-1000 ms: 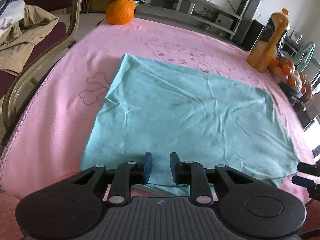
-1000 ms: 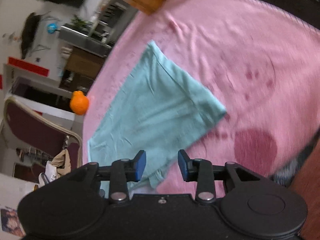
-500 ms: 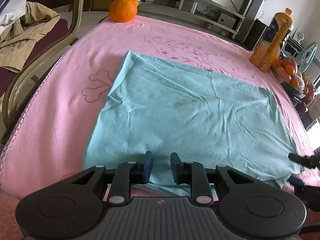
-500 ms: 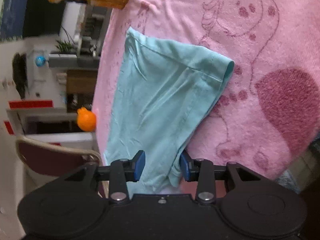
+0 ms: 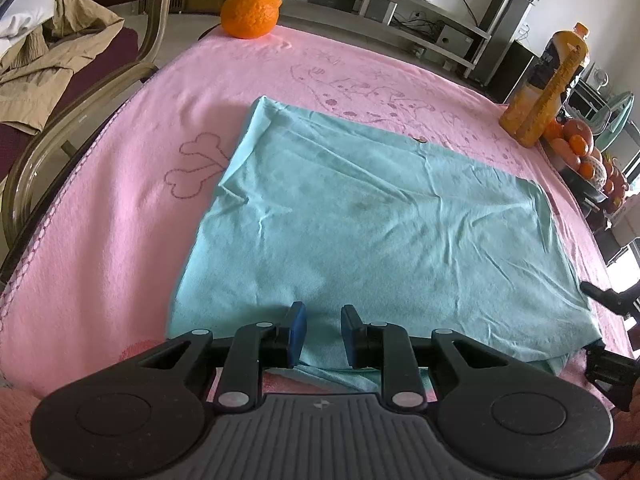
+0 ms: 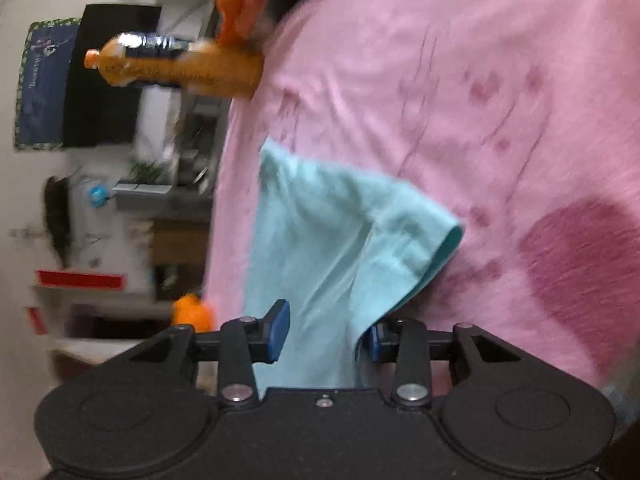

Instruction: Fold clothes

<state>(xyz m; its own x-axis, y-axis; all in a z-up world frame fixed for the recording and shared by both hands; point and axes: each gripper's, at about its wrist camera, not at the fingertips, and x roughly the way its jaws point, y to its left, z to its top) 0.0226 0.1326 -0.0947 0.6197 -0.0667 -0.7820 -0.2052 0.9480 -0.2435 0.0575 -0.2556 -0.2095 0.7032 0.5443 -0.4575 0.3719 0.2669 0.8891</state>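
Pink-covered table carrying a teal garment: both claws, left and right, straddle its near hem unclenched; next, pinch and lift.

Pink blanket covered my table, an orange sat at eleven o'clock, juice bottle and fruit bowl at two, chair at nine.

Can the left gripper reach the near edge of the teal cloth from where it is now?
Probably yes: the left gripper is right over the near edge of the teal cloth, jaws apart, with nothing between them and the fabric.
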